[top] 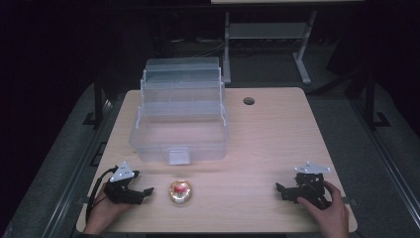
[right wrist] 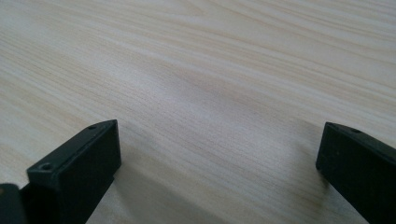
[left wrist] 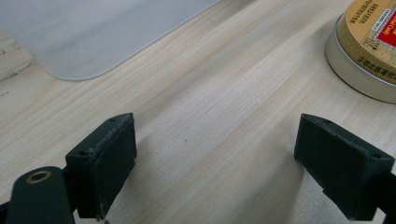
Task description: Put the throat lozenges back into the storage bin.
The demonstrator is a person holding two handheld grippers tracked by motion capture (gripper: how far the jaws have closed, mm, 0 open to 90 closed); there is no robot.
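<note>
Closest in, two hands at the near edge of the counter (top: pixel 277 144), each wrapped round one hand-held gripper. The left hand-held gripper (top: pixel 143 192) sits low on the wood, its black jaws spread wide apart with nothing between them but bare grain. The right hand-held gripper (top: pixel 280 191) is the same story over at the near right: jaws well apart, plain wood between them.

Count it up: two grippers, one tin, one box. The round tin (top: pixel 180 191) lies flat on the counter just beside the left gripper's jaws, near the front edge, apart from them. It has a silvery metal wall and a gold lid with a red label; in the left gripper view its rim (left wrist: pixel 359 70) sits off to the upper right.

Behind it, the clear plastic storage box (top: pixel 178 126) stands open, tiered trays stepped up toward the back, a latch on its front wall, all see-through with rounded corners.

The counter is pale wood-grain laminate with one round cable hole (top: pixel 248 101) at the far side. The room around is dark, with grey carpet and a metal-legged frame (top: pixel 267 34) beyond.
</note>
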